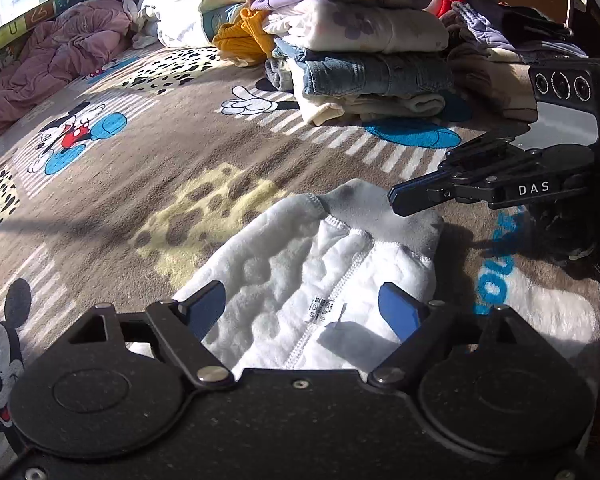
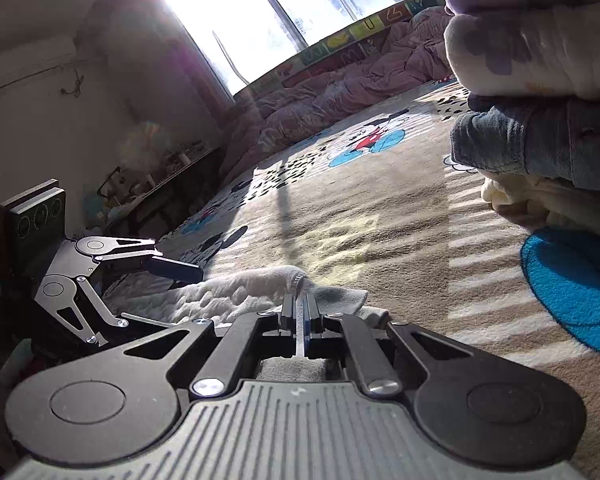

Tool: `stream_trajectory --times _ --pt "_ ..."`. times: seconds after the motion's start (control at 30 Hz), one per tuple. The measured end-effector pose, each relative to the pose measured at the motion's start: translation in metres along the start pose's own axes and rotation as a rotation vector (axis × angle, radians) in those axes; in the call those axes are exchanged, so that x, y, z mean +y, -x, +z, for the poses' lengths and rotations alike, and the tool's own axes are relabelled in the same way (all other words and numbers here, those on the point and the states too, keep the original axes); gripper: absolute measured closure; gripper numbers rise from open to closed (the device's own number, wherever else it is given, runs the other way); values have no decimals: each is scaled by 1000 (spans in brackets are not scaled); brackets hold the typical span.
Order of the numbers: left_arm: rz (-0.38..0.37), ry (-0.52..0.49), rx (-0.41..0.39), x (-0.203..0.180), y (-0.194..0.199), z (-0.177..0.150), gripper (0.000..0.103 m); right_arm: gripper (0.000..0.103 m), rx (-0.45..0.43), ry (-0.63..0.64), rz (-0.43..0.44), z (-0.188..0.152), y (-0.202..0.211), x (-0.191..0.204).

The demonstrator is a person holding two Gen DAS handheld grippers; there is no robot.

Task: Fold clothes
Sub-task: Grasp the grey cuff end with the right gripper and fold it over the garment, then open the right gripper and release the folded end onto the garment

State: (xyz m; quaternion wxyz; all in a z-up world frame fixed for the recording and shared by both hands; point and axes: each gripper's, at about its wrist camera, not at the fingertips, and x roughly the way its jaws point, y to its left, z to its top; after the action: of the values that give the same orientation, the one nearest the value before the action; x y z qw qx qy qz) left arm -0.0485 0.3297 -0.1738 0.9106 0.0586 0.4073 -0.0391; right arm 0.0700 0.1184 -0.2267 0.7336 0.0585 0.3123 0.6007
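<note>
Pink quilt [image 1: 56,48] bunched far left by the window [image 2: 260,8]. Cartoon blanket [image 1: 148,168] covers the bed. White garment [image 1: 324,264] lies flat on the blanket near centre, fleecy inside up, care tag [image 1: 325,309] showing. Left gripper [image 1: 304,310] released, jaws spread wide over the garment's near part, fingers either side of the tag, nothing pinched. Folded stack [image 1: 364,48] sits behind, centre-right: purple on top, floral white, denim, cream at bottom. Right gripper [image 2: 300,312] at right, clenched on the garment's grey edge [image 1: 380,204], low on the blanket. No containers in view.
</note>
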Motion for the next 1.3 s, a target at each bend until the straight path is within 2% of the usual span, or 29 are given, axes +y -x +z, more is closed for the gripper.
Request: stream_trajectory --times 0.1,0.23,0.3,0.4,0.47,0.53,0.6,0.63,0.67,0.7,0.8,0.83,1.0,1.07,1.13,1.2,1.3 --pt "32 4 -3 9 6 -15 20 90 78 164 -62 -9 -8 27" --pt "107 23 64 24 6 -32 22 89 182 384 -145 -20 -19 62" --pt "104 31 41 36 23 -40 22 89 205 457 -168 -23 -20 76" --pt "126 89 10 62 49 -55 22 89 129 440 -138 -13 -9 81" --pt "181 144 6 83 67 -69 24 89 95 438 -139 -7 -12 87" --pt "257 198 14 104 86 -87 33 86 97 429 -148 -5 -20 86" --pt "347 264 0 128 110 -104 33 85 107 420 -158 -3 -29 84" --pt "373 307 -18 138 121 -110 34 81 112 415 -162 -3 -34 83" --pt "397 351 -36 148 132 -116 36 72 117 410 -167 -2 -39 82" --pt "422 394 -54 158 142 -122 37 69 122 405 -172 -1 -43 81" --pt "378 499 -116 173 161 -139 37 68 137 391 -187 1 -57 78" --pt "340 508 -116 172 160 -143 37 68 142 386 -192 1 -62 77" --pt "302 483 -29 161 125 -164 37 67 168 361 -216 5 -86 72" --pt "359 473 108 158 95 -175 35 67 178 352 -225 6 -95 70" --pt "384 492 120 159 87 -187 30 67 181 341 -234 6 -99 69" --pt "376 520 137 166 95 -181 30 67 167 326 -241 5 -92 71" --pt "436 547 102 170 117 -177 34 67 145 304 -250 2 -80 72"
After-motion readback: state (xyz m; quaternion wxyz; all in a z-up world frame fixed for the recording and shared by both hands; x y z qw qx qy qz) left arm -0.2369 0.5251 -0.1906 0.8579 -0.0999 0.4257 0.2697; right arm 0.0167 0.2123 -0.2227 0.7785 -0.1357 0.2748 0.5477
